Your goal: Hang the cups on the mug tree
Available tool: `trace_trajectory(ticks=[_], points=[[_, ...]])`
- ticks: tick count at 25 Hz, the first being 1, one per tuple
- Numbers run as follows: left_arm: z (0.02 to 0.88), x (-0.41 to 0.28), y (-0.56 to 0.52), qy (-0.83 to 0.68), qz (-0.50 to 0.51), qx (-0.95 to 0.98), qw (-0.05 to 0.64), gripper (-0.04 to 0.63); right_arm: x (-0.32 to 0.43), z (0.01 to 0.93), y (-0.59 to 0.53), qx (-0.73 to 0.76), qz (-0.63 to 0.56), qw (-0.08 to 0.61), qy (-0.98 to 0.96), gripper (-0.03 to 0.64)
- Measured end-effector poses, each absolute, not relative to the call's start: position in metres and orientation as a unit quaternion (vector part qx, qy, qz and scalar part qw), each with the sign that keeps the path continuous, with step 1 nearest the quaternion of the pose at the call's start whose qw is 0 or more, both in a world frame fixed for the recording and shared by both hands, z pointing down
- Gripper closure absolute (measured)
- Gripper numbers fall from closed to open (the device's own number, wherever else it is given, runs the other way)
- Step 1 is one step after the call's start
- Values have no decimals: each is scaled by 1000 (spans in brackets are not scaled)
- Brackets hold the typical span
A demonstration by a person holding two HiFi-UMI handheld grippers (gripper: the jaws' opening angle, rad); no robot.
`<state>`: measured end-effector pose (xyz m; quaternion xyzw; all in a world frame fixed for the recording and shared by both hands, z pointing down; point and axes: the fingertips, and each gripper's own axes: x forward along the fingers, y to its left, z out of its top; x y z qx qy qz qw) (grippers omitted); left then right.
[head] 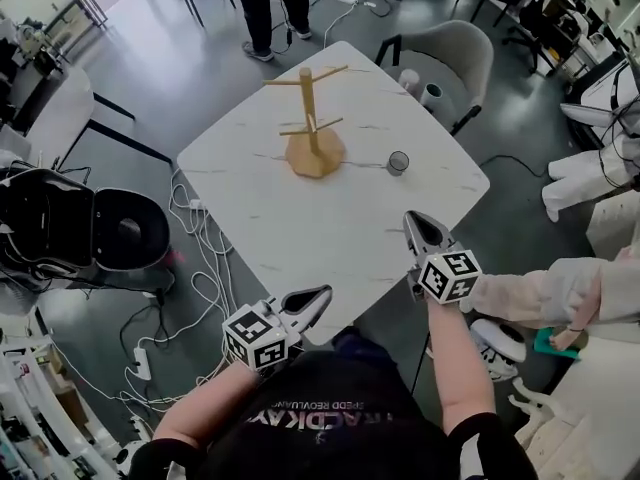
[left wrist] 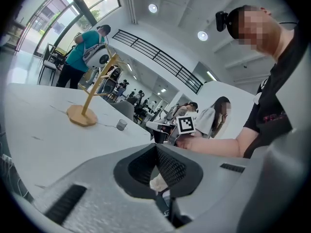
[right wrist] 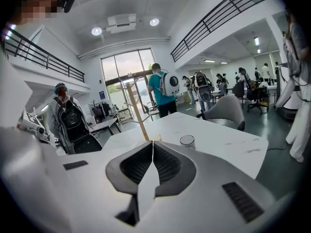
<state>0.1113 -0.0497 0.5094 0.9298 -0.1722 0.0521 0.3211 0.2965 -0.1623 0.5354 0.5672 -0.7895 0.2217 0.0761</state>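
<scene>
A wooden mug tree (head: 313, 118) stands on its round base at the far side of the white marble table (head: 300, 223), its pegs bare. One small grey cup (head: 398, 162) stands upright to the right of it. The tree (left wrist: 90, 93) and cup (left wrist: 121, 124) also show in the left gripper view, and the tree (right wrist: 137, 107) and cup (right wrist: 187, 141) in the right gripper view. My left gripper (head: 322, 295) is shut and empty at the table's near edge. My right gripper (head: 417, 218) is shut and empty over the table's near right part, well short of the cup.
A grey chair (head: 455, 53) with two cups on it stands behind the table's far right corner. Cables (head: 195, 258) lie on the floor at the left beside a black bag (head: 60, 223). A person (head: 270, 3) stands beyond the table; another in white (head: 600, 163) is at the right.
</scene>
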Motion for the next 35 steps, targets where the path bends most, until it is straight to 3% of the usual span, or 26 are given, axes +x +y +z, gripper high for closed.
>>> trace_trajectory(ticks=[9, 13, 23, 35], points=[[513, 124, -55, -207, 61, 921, 325, 598, 339, 578, -204, 573, 223, 124, -779, 601], [515, 127, -58, -225, 62, 915, 328, 598, 354, 603, -223, 571, 225, 157, -773, 548], [528, 130, -62, -262, 66, 900, 342, 598, 364, 657, -267, 543, 217, 245, -774, 537], [541, 120, -66, -269, 76, 892, 355, 598, 360, 689, -287, 543, 219, 283, -760, 534]])
